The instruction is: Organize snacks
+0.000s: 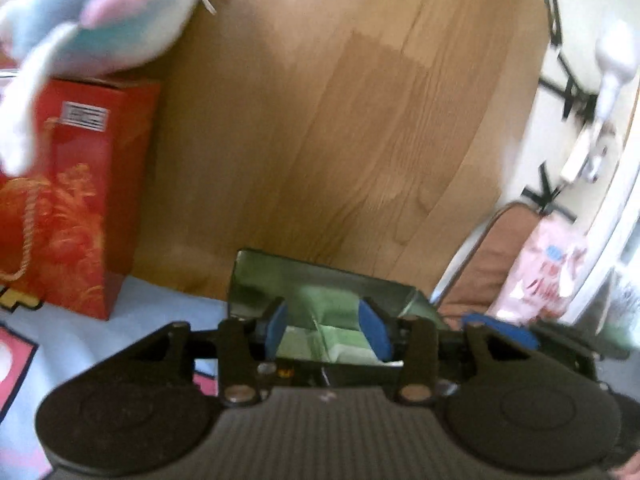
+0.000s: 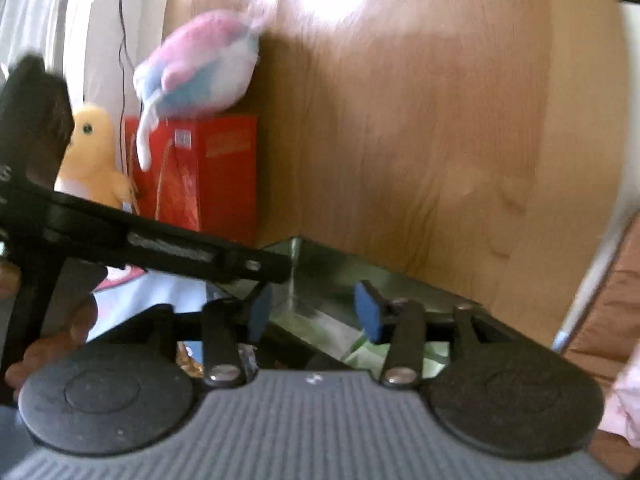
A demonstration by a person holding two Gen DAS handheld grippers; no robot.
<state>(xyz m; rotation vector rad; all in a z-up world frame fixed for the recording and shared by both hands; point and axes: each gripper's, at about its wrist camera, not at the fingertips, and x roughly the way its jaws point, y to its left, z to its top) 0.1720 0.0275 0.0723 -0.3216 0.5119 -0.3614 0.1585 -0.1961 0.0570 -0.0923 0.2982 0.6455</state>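
Left wrist view: tall wooden panel (image 1: pixel 340 120) behind, red gift bag with cord handle (image 1: pixel 76 200) at left, dark shiny open-topped box (image 1: pixel 320 280) holding green snack packets (image 1: pixel 340 344), left gripper (image 1: pixel 330 330) part-open above them, gripping nothing; right gripper (image 2: pixel 316 312) likewise part-open, empty.

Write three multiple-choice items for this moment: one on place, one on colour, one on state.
1. Where is the pastel plush?
A. on the red bag
B. in the metal box
C. on the floor

2. What colour are the finger pads?
A. red
B. blue
C. white

3. How does the right gripper stand?
A. clamped on the plush
B. shut, pads together
C. open, nothing pinched

Answers: 1 A, it rests on the bag's top; 2 B, both views show blue pads; 3 C, a clear gap lies between its pads.
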